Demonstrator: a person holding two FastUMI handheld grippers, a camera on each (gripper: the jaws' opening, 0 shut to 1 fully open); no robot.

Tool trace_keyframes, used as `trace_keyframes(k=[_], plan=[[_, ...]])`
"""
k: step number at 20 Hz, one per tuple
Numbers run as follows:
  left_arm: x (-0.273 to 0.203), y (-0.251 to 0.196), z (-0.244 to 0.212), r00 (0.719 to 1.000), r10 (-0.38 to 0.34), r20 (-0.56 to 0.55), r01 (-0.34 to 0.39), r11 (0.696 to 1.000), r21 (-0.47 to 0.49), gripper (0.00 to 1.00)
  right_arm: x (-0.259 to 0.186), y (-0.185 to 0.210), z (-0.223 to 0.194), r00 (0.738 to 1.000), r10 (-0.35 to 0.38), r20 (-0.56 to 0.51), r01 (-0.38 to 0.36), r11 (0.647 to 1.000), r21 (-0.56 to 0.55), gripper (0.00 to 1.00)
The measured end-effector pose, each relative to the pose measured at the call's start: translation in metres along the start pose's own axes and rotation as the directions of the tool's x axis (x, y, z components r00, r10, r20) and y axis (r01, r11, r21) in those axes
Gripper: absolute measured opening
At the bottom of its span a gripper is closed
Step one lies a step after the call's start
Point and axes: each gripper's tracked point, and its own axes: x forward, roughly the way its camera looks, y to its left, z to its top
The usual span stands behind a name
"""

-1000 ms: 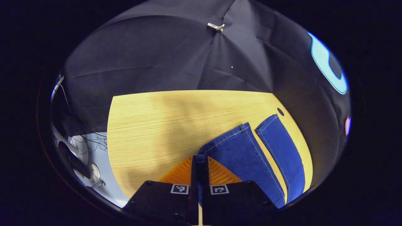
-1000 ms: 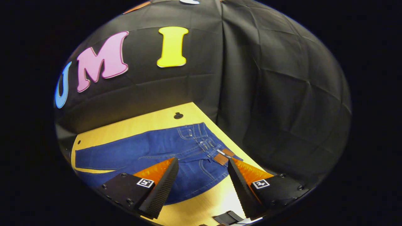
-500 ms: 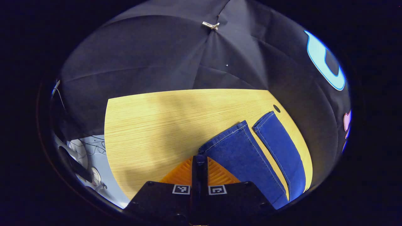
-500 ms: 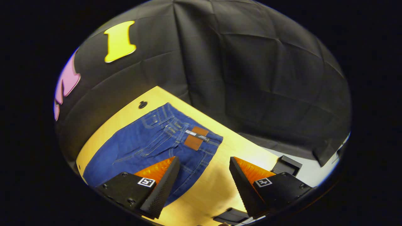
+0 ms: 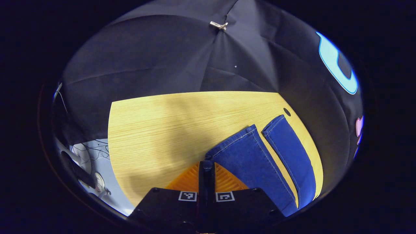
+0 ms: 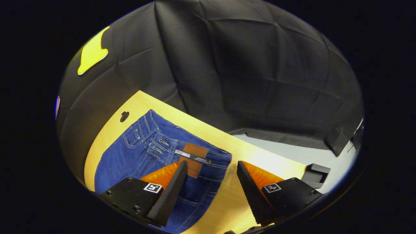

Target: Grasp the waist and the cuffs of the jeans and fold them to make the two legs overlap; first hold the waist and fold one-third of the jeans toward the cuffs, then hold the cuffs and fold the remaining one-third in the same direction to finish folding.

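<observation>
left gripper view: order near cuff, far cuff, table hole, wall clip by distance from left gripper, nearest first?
From the left gripper:
1. near cuff, at the jaws, just right
2. far cuff, further right
3. table hole, beyond that cuff
4. wall clip, high on backdrop

Jeans (image 6: 143, 156): legs cut off at lower picture edge. Brown waist patch (image 6: 194, 158): print too small. Left gripper (image 5: 207, 165): nipped cuff corner hidden.

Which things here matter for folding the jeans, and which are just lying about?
For the job: jeans, left gripper shut on a cuff corner, right gripper open by the waist.
Lying about: table, black box, cables.
</observation>
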Motion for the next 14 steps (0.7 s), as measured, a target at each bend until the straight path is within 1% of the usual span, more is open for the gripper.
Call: trace_keyframes(k=[2, 4, 5, 6, 7, 8, 10, 12, 14], plan=[[0.001, 0.000, 0.000, 1.000, 0.004, 0.001, -0.004, 1.000, 0.001, 0.07, 0.005, 0.001, -0.010, 1.000, -0.010, -0.022, 0.009, 0.999, -0.038, 0.96], [0.000, 0.000, 0.000, 1.000, 0.005, 0.003, -0.005, 1.000, -0.005, 0.07, 0.008, 0.001, -0.007, 1.000, -0.023, 0.011, 0.024, 0.997, -0.073, 0.96], [0.001, 0.000, 0.001, 1.000, 0.005, 0.004, -0.005, 1.000, -0.008, 0.07, 0.005, 0.000, -0.009, 0.999, -0.030, 0.010, 0.031, 0.996, -0.085, 0.95], [0.000, 0.000, 0.000, 1.000, 0.005, 0.004, -0.005, 1.000, -0.010, 0.07, 0.006, 0.000, -0.006, 0.999, -0.033, 0.023, 0.035, 0.995, -0.091, 1.00], [0.000, 0.000, 0.001, 1.000, 0.004, 0.005, -0.004, 1.000, -0.011, 0.07, 0.009, 0.000, -0.008, 0.999, -0.037, 0.021, 0.038, 0.994, -0.101, 0.93], [0.000, 0.000, 0.000, 1.000, 0.003, 0.006, -0.003, 1.000, -0.013, 0.07, 0.010, 0.000, -0.007, 0.999, -0.033, 0.025, 0.036, 0.992, -0.122, 0.88], [0.000, 0.000, 0.000, 1.000, 0.003, 0.007, -0.003, 1.000, -0.016, 0.07, 0.014, 0.009, -0.007, 1.000, 0.002, 0.020, 0.001, 0.988, -0.154, 0.65], [0.000, 0.000, 0.000, 1.000, 0.006, 0.011, -0.006, 1.000, -0.017, 0.07, 0.013, 0.018, -0.011, 0.999, 0.044, 0.012, -0.041, 0.985, -0.166, 0.29], [0.000, -0.001, 0.000, 1.000, 0.006, 0.020, -0.006, 1.000, -0.016, 0.07, 0.013, 0.021, -0.009, 0.998, 0.055, 0.011, -0.053, 0.985, -0.164, 0.14]])
